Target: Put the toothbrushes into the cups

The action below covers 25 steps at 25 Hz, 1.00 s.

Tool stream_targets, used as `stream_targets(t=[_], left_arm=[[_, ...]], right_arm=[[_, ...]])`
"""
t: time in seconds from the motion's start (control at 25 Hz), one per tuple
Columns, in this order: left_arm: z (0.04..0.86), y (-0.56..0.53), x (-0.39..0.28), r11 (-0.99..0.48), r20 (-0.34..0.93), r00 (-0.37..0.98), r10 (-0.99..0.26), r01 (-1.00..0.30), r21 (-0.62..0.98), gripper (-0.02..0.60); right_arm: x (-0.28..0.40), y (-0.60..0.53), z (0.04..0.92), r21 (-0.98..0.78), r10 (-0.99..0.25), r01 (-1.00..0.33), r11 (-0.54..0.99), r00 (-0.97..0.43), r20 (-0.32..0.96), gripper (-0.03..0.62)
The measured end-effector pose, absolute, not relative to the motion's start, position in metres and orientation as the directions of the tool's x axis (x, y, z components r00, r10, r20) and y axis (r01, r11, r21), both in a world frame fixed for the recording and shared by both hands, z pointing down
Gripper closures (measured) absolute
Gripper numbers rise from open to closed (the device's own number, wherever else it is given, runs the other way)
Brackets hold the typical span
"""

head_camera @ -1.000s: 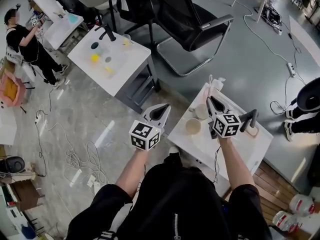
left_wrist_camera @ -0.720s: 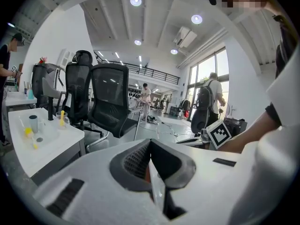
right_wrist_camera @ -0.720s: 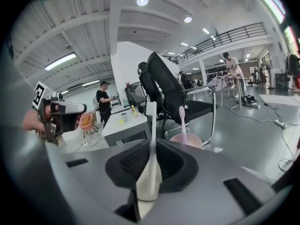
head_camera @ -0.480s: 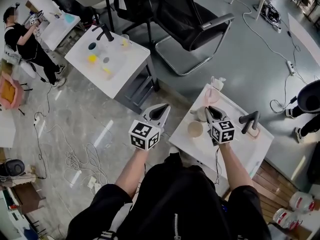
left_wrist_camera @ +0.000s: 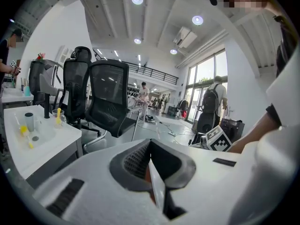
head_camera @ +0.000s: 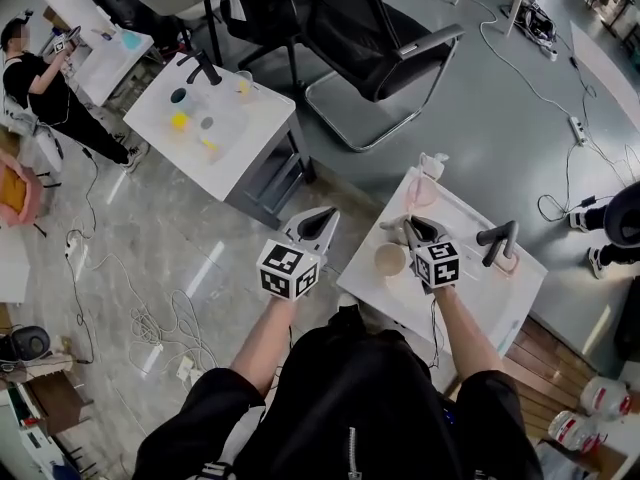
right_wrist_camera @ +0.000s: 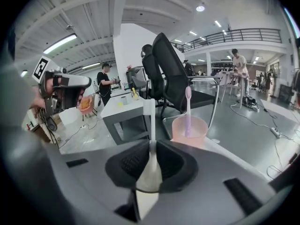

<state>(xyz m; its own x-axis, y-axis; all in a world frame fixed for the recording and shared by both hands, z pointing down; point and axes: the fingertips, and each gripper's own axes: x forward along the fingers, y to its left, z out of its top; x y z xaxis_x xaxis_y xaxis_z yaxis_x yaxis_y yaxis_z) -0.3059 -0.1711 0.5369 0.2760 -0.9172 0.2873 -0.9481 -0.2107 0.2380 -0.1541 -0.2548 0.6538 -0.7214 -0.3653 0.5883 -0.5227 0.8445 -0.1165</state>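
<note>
Right gripper (right_wrist_camera: pixel 150 146) is clamped on the white toothbrush (right_wrist_camera: pixel 149 118), head end up, so I reckon the handle can drop straight into a cup. From that gripper's view you see the pink cup (right_wrist_camera: pixel 190 132) at the table's far corner with a purple toothbrush (right_wrist_camera: pixel 187 109) in it. Only the head view shows the empty beige cup (head_camera: pixel 389 259) by the table's (head_camera: pixel 470 288) left edge, just beside my jaws. Left gripper (head_camera: pixel 318 224) hangs off the table, jaws together, nothing poking out.

A black short-sleeved top (head_camera: pixel 350 408) is worn (2 white hand-held grippers (head_camera: pixel 320 224) (head_camera: pixel 414 230)).
</note>
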Motion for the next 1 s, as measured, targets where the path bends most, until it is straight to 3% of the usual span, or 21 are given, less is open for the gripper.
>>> stream_targets(t=[1.0], left_arm=[[0.530,-0.170,-0.300,-0.209,0.279,0.270,-0.922,-0.951,0.228,0.580]], right_arm=[[-0.154,-0.260,0.637,-0.133,-0.393,-0.540,0.831,-0.739,0.547,0.525]])
